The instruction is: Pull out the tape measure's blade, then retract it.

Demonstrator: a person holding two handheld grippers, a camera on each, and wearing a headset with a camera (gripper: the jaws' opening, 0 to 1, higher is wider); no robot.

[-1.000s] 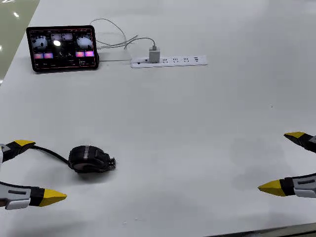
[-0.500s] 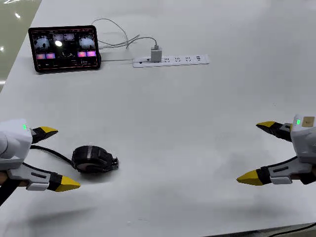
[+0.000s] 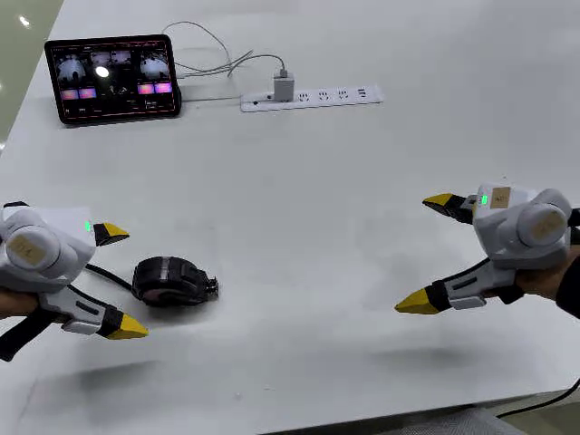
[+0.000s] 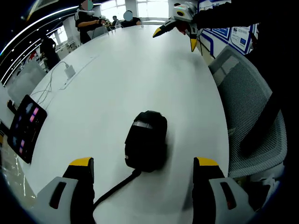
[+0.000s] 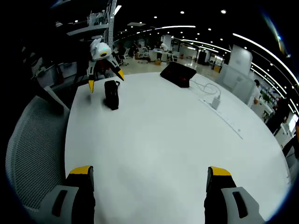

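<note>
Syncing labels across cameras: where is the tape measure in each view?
Head view: tape measure at lower left, on the white table.
Left gripper view: tape measure in the centre, close up.
Right gripper view: tape measure at upper left, small and far off.
Shared landmark: the tablet, upper left, left edge, top centre.

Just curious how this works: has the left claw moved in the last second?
Yes. The left gripper has advanced toward the tape measure, which has stayed put on the table.
</note>
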